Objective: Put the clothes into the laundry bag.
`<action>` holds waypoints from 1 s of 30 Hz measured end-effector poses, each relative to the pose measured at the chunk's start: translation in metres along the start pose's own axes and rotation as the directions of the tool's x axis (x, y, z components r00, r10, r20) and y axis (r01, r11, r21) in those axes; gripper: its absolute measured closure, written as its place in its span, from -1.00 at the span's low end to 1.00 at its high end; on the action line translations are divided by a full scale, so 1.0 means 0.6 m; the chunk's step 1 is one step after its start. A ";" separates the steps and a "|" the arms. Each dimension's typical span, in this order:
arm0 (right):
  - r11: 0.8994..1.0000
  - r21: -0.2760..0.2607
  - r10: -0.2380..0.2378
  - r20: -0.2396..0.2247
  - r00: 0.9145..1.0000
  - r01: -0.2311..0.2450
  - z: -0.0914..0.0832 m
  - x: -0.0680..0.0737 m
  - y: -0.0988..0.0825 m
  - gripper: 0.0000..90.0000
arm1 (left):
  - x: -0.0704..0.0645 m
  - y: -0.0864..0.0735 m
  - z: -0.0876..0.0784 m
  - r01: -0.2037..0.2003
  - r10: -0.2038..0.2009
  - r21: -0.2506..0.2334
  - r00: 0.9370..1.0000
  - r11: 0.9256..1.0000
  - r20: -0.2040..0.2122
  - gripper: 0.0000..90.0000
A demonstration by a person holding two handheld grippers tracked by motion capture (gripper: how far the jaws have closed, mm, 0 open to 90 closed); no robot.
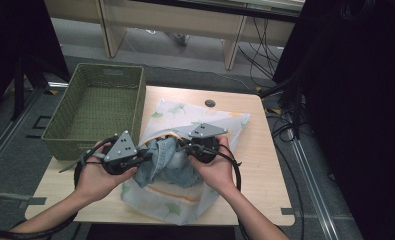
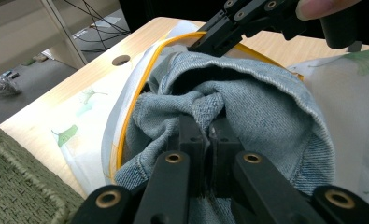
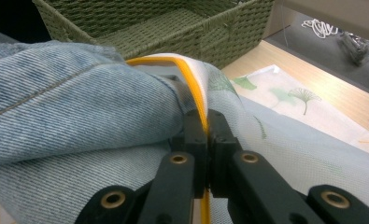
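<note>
Left tool point(image 2: 205, 135) was clamped on a fold of the denim garment point(image 2: 247, 98), while just beyond it the right tool point(image 3: 206, 126) pinched the mesh bag's point(image 3: 285, 149) yellow rim point(image 3: 191, 74).

We see two hands over a wooden surface point(image 1: 265, 165) | left gripper point(image 1: 144, 156) and right gripper point(image 1: 186, 145) at crumpled denim point(image 1: 167, 162) on a leaf-print mesh bag point(image 1: 170, 202) | green woven basket point(image 1: 97, 107) upper left
</note>
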State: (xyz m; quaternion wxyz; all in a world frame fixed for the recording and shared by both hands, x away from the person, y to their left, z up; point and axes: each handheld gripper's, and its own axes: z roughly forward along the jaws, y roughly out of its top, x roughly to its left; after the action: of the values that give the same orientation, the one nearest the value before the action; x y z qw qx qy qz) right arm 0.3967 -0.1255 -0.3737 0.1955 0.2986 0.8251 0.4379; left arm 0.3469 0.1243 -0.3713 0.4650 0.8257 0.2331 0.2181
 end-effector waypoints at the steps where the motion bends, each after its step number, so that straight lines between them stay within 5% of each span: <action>1: 1.000 0.002 0.006 0.000 1.000 -0.006 0.000 0.000 0.000 0.99 | 0.001 0.001 0.001 0.000 0.000 0.001 1.000 1.000 -0.001 0.91; 18: 0.998 -0.055 0.025 0.017 1.000 -0.024 -0.010 -0.015 0.028 0.99 | 0.005 0.024 0.010 0.003 -0.003 -0.026 1.000 1.000 -0.004 0.91; 30: 0.996 -0.090 0.011 0.014 1.000 -0.010 -0.022 -0.006 0.039 0.99 | 0.011 0.051 -0.016 -0.018 0.016 -0.073 0.999 0.997 -0.035 0.91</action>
State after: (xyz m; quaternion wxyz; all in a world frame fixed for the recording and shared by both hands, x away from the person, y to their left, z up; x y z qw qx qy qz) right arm 0.3995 -0.1255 -0.3465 0.2123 0.2969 0.8017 0.4734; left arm 0.3522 0.1206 -0.3394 0.4892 0.8062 0.2258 0.2444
